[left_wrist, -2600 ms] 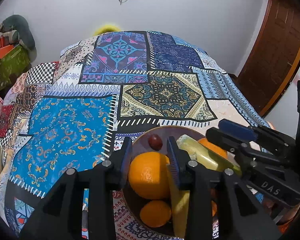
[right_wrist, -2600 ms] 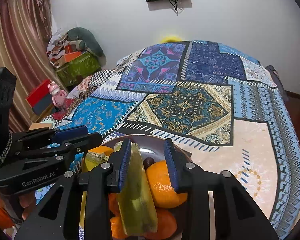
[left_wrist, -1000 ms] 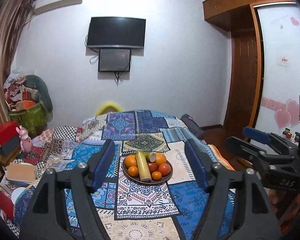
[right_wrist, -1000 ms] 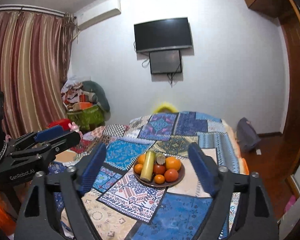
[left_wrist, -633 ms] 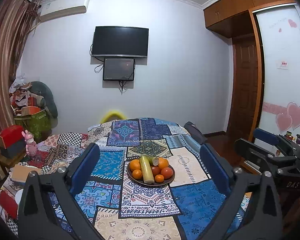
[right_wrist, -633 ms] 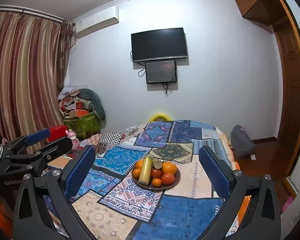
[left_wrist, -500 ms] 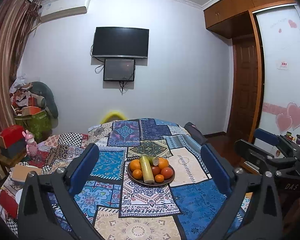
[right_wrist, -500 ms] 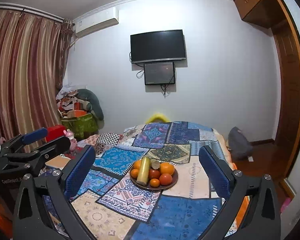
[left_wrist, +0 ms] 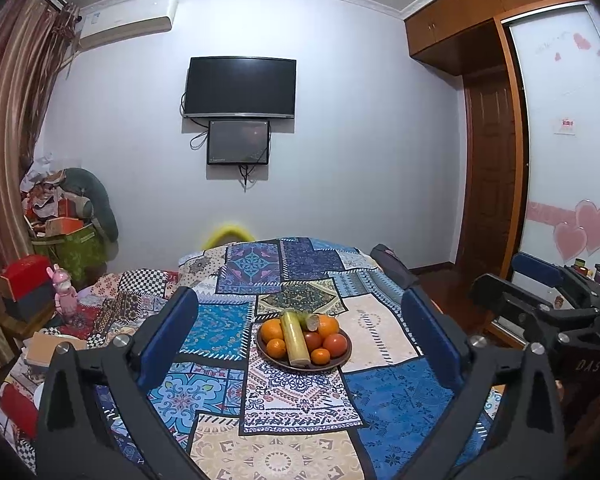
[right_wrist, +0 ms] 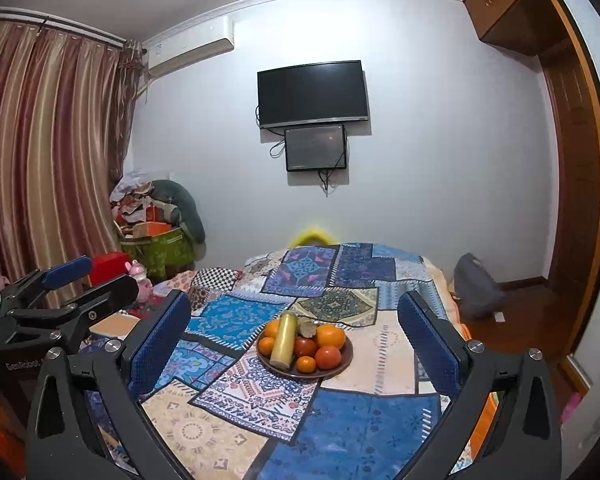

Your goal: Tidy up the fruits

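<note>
Brown bowl (left_wrist: 342, 354) stands on the bed (left_wrist: 396, 400), about the middle between its left and right edges, on the patchwork cover. In the bowl lie oranges (left_wrist: 271, 329), red fruits (left_wrist: 335, 344) and a long yellow-green fruit (left_wrist: 295, 338) that leans over the near rim. Left gripper (left_wrist: 300, 344) is held above the near end of the bed, its fingers (left_wrist: 168, 338) spread wide with nothing between them. Right gripper (right_wrist: 296, 344) is beside it, fingers (right_wrist: 430, 346) also wide apart and holding nothing. Both are well apart from the bowl.
</note>
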